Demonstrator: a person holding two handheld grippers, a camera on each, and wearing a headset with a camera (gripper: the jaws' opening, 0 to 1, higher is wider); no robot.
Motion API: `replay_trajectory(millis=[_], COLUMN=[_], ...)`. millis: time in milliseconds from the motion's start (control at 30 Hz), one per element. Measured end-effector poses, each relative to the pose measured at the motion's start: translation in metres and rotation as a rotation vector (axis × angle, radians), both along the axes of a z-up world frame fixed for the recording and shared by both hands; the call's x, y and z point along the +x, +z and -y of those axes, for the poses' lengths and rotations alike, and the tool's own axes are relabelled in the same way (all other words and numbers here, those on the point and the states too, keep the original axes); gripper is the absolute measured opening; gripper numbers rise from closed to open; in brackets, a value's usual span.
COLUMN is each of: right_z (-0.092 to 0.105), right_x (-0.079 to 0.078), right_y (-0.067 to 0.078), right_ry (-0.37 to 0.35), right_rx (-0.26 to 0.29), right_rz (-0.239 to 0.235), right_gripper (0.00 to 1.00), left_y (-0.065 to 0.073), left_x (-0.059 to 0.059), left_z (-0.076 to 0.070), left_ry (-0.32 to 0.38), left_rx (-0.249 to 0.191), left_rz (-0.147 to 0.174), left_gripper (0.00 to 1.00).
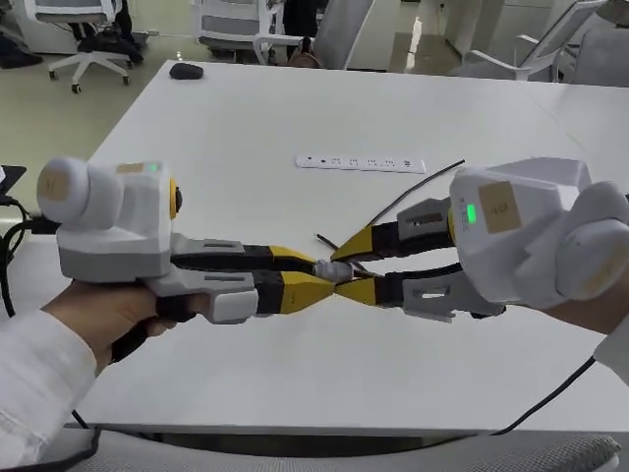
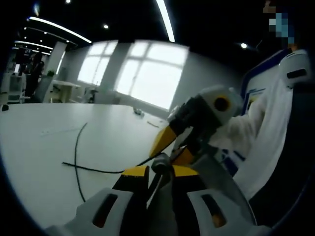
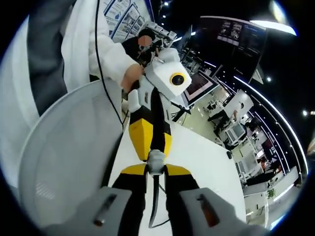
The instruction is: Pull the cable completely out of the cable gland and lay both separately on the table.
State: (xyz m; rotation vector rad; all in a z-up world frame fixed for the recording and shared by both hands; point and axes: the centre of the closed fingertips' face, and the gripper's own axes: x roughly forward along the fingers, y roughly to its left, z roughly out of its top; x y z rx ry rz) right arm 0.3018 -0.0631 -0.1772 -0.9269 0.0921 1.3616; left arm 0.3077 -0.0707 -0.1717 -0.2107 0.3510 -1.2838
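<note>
Left gripper (image 1: pixel 316 274), right gripper (image 1: pixel 352 271) clamping cable gland (image 1: pixel 332 270), power strip (image 1: pixel 361 163) beyond

Cable gland (image 1: pixel 331 270) half-hidden by left claw (image 1: pixel 322 272), cable (image 1: pixel 418 189) – partly behind right claw (image 1: pixel 341 270)

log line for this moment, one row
left gripper: shut on cable gland | right gripper: at gland, grip unclear | cable: in gland, trails over table

Head view: above, looking down at the counter (image 1: pixel 295 108).
Left gripper view: close, facing right gripper (image 2: pixel 170 150).
Right gripper view: close, facing left gripper (image 3: pixel 154 152).
Shared: cable gland (image 3: pixel 156 160), cable (image 3: pixel 154 196).
</note>
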Motion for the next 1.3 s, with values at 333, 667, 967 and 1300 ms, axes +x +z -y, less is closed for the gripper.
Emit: replay_trajectory(millis=[333, 667, 967, 1300], right_z=[-0.001, 0.002, 0.006, 0.004], right_x=[-0.006, -0.006, -0.015, -0.021], right_y=[0.017, 0.057, 0.057, 0.06], right_ry=[0.031, -0.017, -0.044, -0.028], right_rx=[0.007, 0.462, 0.585, 0.62], right_rz=[-0.029, -0.511, -0.743, -0.783], right_gripper=[0.13, 0.24, 0.26, 0.13], left_y=[0.018, 0.031, 0.048, 0.054], left_x=[-0.005, -0.01, -0.013, -0.014], left_z=[-0.004, -0.017, -0.012, -0.005], left_ry=[-0.002, -0.023, -0.089, -0.108], left_rx=[-0.085, -0.188, -0.29, -0.304], left_rz=[0.012, 0.004, -0.034, -0.053], left_gripper=[0.16, 0.15, 0.15, 0.16])
